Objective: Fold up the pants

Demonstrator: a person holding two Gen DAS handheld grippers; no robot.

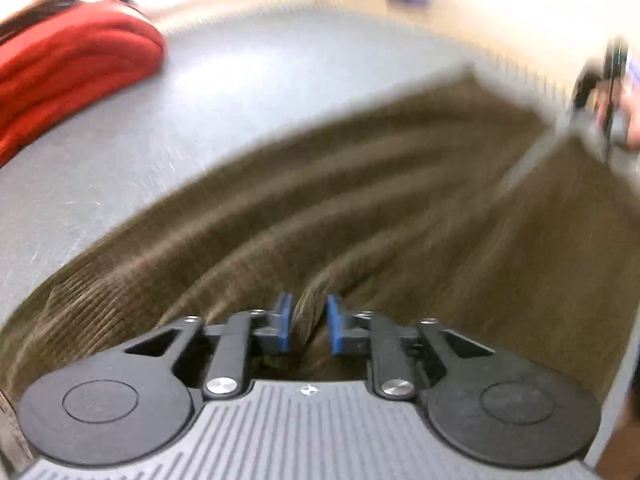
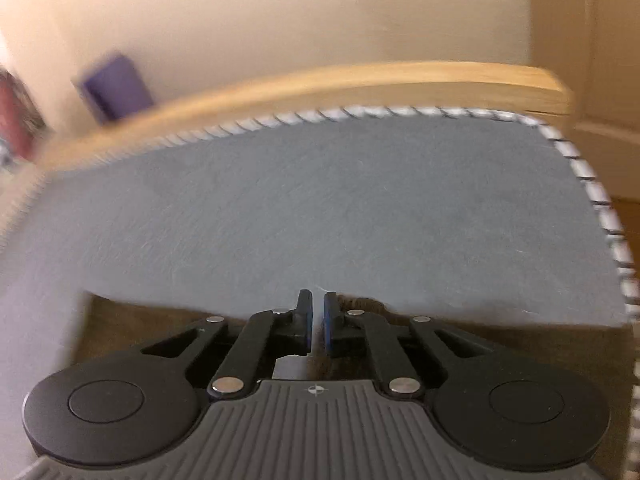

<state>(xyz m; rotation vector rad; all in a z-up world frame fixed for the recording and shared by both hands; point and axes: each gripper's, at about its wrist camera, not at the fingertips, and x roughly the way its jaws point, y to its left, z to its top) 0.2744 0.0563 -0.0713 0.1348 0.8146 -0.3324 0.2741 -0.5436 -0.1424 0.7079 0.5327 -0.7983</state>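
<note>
Pants [image 1: 360, 208] of brown corduroy lie spread over a grey padded desk [image 1: 240, 92], seen first from the left wrist: the cloth stretches away from the left tool [image 1: 308, 322] toward the far right, where a pale strip of the desk shows between two brown stretches, which I take to be the two legs lying side by side. A ridge of corduroy stands up between the blue pads [image 1: 283, 320] of the left tool, which are drawn in close on it; the pads look to be pinching that ridge, though the blur makes the contact hard to confirm. Beyond the pants, at the far left of the desk, sits a folded red cloth [image 1: 76, 64], and at the far right edge of the pants a person's hand [image 1: 624, 120] with dark gear shows, too smeared to read. From the right wrist, the right tool [image 2: 317, 322] has its jaws nearly together with only a thin slit between them; the brown cloth [image 2: 132, 324] lies under and around it, and a grasp on the hem edge is likely but I cannot tell for sure. Ahead of it the desk [image 2: 320, 208] is bare up to its striped border [image 2: 576, 160] and a wooden rail [image 2: 360, 80]. By my judgement the folding is only starting: both ends seem taken up, no crease is laid yet, and every fold remains to be made.
</note>
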